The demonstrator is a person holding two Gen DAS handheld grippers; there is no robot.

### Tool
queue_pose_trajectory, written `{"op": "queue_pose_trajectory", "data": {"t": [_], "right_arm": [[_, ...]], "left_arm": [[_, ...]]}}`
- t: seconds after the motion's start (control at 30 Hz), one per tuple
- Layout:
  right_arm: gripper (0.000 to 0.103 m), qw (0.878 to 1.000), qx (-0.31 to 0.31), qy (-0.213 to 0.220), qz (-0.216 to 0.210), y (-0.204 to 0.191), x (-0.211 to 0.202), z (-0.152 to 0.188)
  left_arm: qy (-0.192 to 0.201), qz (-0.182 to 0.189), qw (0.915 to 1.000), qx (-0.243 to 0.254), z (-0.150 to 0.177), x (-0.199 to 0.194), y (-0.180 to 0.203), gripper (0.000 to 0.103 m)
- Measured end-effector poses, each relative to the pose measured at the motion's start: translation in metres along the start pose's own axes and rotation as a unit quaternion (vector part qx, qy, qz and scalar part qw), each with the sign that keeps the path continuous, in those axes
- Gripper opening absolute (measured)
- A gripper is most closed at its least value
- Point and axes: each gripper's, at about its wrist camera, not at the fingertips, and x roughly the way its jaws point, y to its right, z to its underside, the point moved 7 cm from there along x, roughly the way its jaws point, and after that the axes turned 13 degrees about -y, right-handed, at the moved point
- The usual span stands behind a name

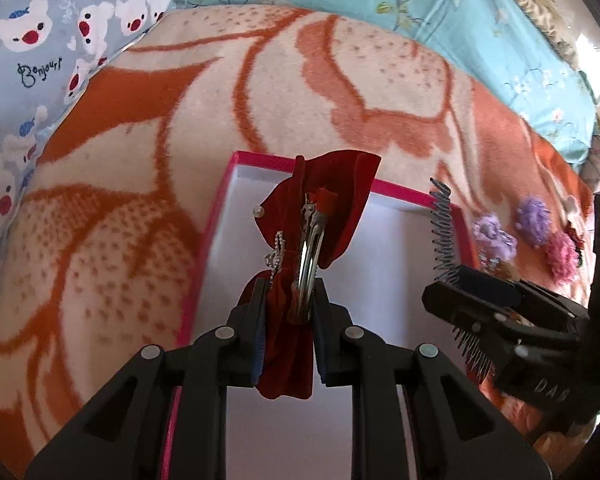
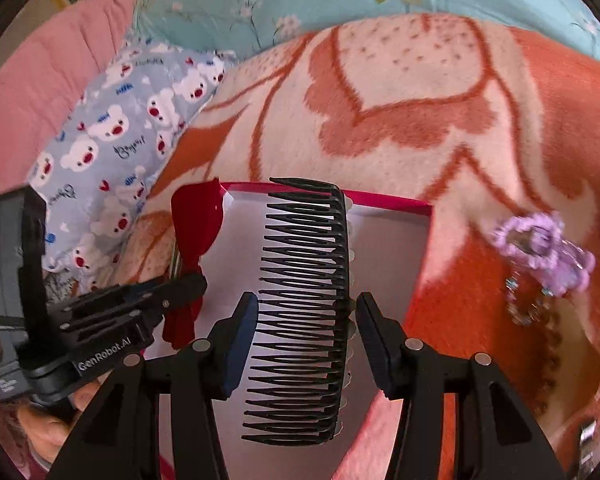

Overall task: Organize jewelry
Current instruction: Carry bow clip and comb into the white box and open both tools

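Bedding fills the background: an orange-and-cream blanket (image 1: 148,208) with a pink-rimmed box (image 1: 216,248) lying on it, its white floor bare as far as can be seen. Seen from the left wrist, the left gripper (image 1: 288,312) has its jaws nearly closed on a red velvet bow clip (image 1: 328,208) with a metal clasp, held above the box. To its right, the right gripper (image 1: 460,280) carries a black comb (image 1: 444,228) over the box's edge, and purple and pink fluffy hair pieces (image 1: 534,216) lie on the blanket beyond. From the right wrist, the comb hangs upright between jaws about half open; the right pad seems to meet its spine, though the left-side contact is hard to confirm. A purple crochet clip (image 2: 540,248) waits outside. Judged from this, nothing is yet boxed; two items are arriving and several remain.
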Motion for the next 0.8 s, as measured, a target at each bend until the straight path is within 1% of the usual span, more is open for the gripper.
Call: {"op": "queue_pose_trajectory", "data": {"t": [0.13,0.23,0.4,0.47,0.8], "right_arm": [[0.051,1.0,-0.014,-0.005,0.027,0.001,0.014,-0.008],[0.051,0.999,-0.015,-0.011,0.039,0.006,0.023,-0.01],[0.051,0.999,-0.018,-0.011,0.044,0.008,0.029,-0.011],[0.051,0.999,-0.02,-0.012,0.042,0.007,0.03,-0.011],[0.053,0.999,-0.024,-0.013,0.033,0.007,0.031,-0.012]], "left_arm": [[-0.007,-0.008,0.9999,-0.002,-0.006,0.009,-0.005,0.017],[-0.01,-0.01,0.9999,-0.001,-0.008,0.015,-0.005,0.017],[-0.011,-0.016,0.9998,0.004,-0.01,0.021,-0.004,0.018],[-0.014,-0.013,0.9998,0.005,-0.01,0.024,-0.003,0.019],[-0.016,-0.018,0.9996,0.018,-0.008,0.029,0.0,0.028]]}}
